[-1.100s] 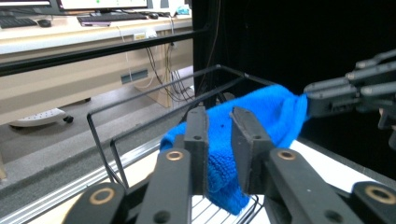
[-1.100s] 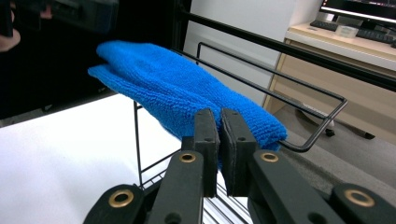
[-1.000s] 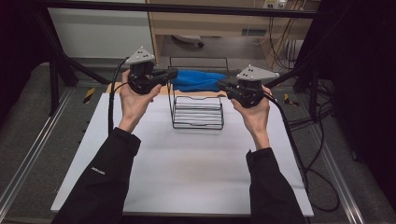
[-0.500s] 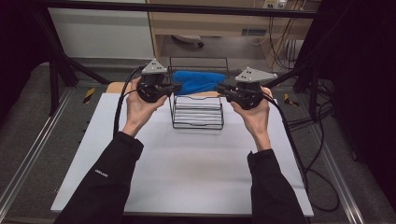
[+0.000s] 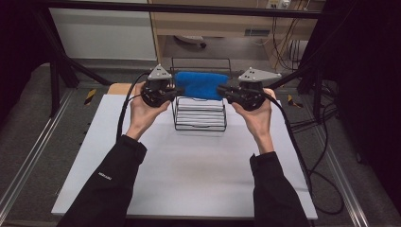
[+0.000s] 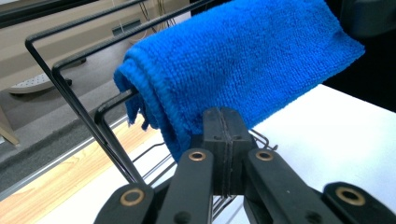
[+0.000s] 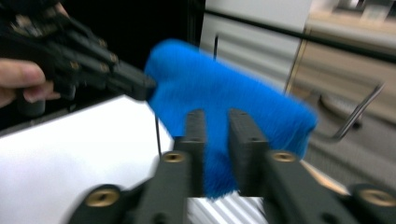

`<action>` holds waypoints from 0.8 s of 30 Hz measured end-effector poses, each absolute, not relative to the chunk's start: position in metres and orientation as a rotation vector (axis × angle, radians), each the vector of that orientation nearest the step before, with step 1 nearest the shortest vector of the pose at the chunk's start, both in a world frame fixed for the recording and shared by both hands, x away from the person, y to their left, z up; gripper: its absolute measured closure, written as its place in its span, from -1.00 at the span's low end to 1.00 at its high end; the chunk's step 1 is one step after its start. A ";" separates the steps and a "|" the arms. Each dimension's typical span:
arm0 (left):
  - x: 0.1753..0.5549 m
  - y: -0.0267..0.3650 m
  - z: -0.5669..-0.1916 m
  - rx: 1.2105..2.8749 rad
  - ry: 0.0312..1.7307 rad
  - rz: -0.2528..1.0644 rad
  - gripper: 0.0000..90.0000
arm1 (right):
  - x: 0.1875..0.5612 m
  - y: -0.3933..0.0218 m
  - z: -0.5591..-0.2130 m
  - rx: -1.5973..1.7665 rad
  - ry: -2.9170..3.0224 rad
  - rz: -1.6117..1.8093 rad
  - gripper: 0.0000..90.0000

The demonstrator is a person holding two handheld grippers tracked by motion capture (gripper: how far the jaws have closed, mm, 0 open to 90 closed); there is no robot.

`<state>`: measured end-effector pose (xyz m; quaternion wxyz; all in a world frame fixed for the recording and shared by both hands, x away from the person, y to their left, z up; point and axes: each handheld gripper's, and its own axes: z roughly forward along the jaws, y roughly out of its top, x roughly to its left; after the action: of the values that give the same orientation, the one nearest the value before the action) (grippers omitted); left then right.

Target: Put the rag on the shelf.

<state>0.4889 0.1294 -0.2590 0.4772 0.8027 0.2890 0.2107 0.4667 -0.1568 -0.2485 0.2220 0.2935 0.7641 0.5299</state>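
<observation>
Item: blue towel (image 5: 201,84), folded, terry-type pile, draped over the top bar of a black wire rack (image 5: 199,113) that stands at the far middle of a white table (image 5: 189,175). Handling, as judged: light, soft and limp; it will sag and unfold if lifted by one point, cannot break, and its nap should give the jaws good purchase, though loose layers may slide on each other. Best hold, as judged: the two short ends, pinching through all folded layers near the hemmed edge so the fold keeps together. Left gripper (image 5: 178,90): at the towel's left end; in the left gripper view its jaws stand pressed together just below the folded hem of the towel (image 6: 243,65), and whether any cloth is caught between them cannot be told. Right gripper (image 5: 222,91): at the towel's right end; in the right gripper view, which is blurred, its jaws stand a little apart with the lower edge of the towel (image 7: 224,107) hanging in or just behind the gap, not yet pinched. Rack wires (image 6: 79,107) run close beside the left end and could snag.
</observation>
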 end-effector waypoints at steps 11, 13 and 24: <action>0.493 0.129 -0.265 1.946 0.714 0.510 1.00 | 0.477 -0.163 -0.271 0.912 2.095 1.355 1.00; 0.493 0.128 -0.265 1.946 0.714 0.510 1.00 | 0.478 -0.163 -0.272 0.910 2.090 1.358 1.00; 0.484 0.141 -0.260 1.927 0.720 0.490 0.81 | 0.462 -0.169 -0.259 0.862 2.066 1.447 0.63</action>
<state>0.4842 0.1413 -0.2601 0.4911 0.7938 0.2967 0.2019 0.4623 -0.1692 -0.2594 0.2357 0.3141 0.7533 0.5276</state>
